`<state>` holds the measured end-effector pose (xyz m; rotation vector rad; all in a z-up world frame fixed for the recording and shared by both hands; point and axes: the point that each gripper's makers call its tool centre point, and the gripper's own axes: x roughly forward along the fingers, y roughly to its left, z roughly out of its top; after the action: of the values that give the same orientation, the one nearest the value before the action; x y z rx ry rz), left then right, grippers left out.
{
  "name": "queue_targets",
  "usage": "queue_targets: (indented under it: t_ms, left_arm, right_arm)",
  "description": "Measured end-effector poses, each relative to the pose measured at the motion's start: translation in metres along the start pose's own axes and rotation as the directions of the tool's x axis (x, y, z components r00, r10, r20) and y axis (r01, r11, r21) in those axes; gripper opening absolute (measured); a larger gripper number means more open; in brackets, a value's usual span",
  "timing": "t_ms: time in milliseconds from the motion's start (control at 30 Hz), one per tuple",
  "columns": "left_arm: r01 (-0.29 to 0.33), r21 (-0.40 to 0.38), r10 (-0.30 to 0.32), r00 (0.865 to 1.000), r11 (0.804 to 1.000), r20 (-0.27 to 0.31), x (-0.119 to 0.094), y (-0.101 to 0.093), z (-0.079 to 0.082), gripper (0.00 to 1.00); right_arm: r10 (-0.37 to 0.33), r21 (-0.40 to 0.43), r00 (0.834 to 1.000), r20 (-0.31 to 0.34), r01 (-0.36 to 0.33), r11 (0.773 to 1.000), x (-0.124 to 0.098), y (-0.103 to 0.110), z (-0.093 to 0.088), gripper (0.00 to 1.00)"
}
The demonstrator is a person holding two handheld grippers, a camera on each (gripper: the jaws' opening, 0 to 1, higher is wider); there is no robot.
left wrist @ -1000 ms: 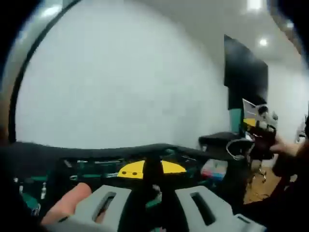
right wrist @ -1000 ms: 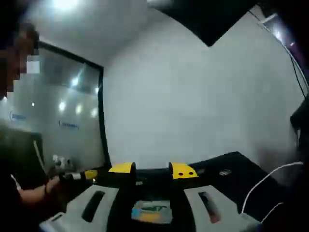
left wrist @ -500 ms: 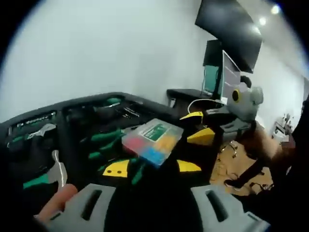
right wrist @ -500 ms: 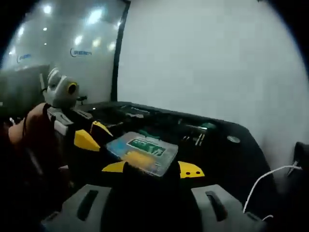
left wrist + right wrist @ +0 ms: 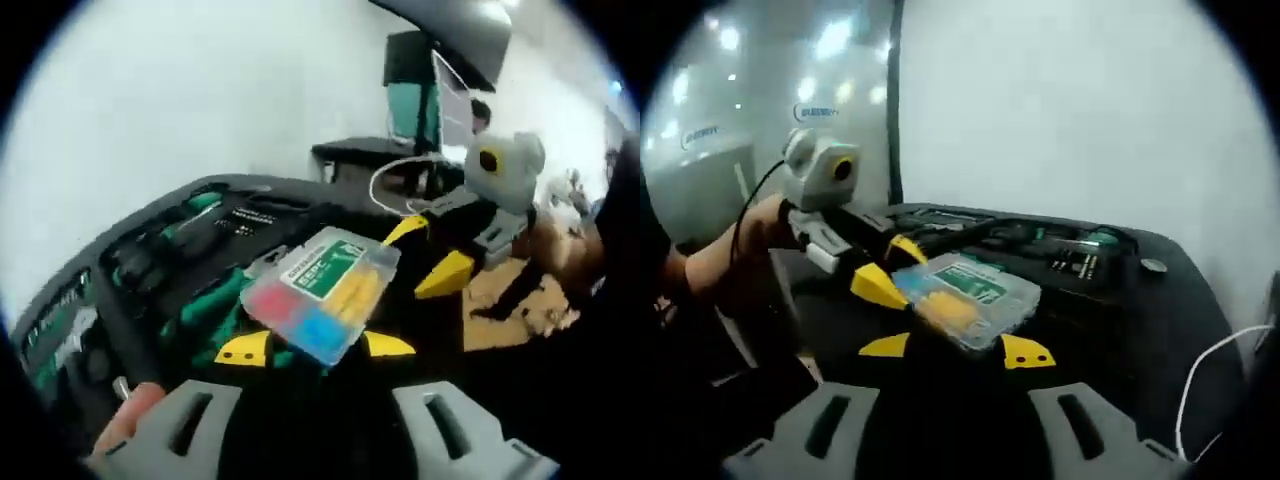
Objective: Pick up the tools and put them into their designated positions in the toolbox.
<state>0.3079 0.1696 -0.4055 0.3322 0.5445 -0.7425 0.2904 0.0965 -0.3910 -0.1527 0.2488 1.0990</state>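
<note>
Left gripper and right gripper both point at clear parts box — each looks clamped on its near edge, box held over open toolbox. Step: carrying. Next — lower into matching recess, level.

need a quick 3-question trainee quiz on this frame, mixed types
1. True or false: the clear plastic compartment box with coloured parts carries a red label.
2. The jaw tips of the left tool are: A yellow, B white, C blue.
3. Fill in: the open black toolbox holds tools with ____ handles.
Key: 1 false (the label is green); 2 A; 3 green.
</note>
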Motion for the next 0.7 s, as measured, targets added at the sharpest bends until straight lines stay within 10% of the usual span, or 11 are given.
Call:
queue_targets:
  t_ms: [367,467,533,700]
  left_arm:
    - [0.251,0.042,-0.251,0.968,0.967,0.002,0.041,0.003,0.033,0.34]
    - [0.319,0.028,-0.320,0.946,0.947,0.040,0.048,-0.009,0.049,0.25]
    - [0.279,0.049,-0.279,0.960,0.959,-0.005,0.050,-0.001,0.043,0.24]
    - [0.255,0.078,-0.255,0.967,0.964,-0.010,0.043,0.002,0.031,0.24]
  right_arm:
    - [0.015,-0.207,0.998,-0.054,-0.026,0.978,-0.015,0.014,-0.004,0.29]
    - [0.064,-0.114,0.998,-0.007,-0.064,0.991,-0.020,0.018,0.004,0.29]
    - [0.055,-0.101,0.998,0.044,-0.051,0.994,-0.029,0.008,0.018,0.30]
    - [-0.129,0.041,0.987,0.100,0.125,0.991,-0.045,-0.054,0.031,0.28]
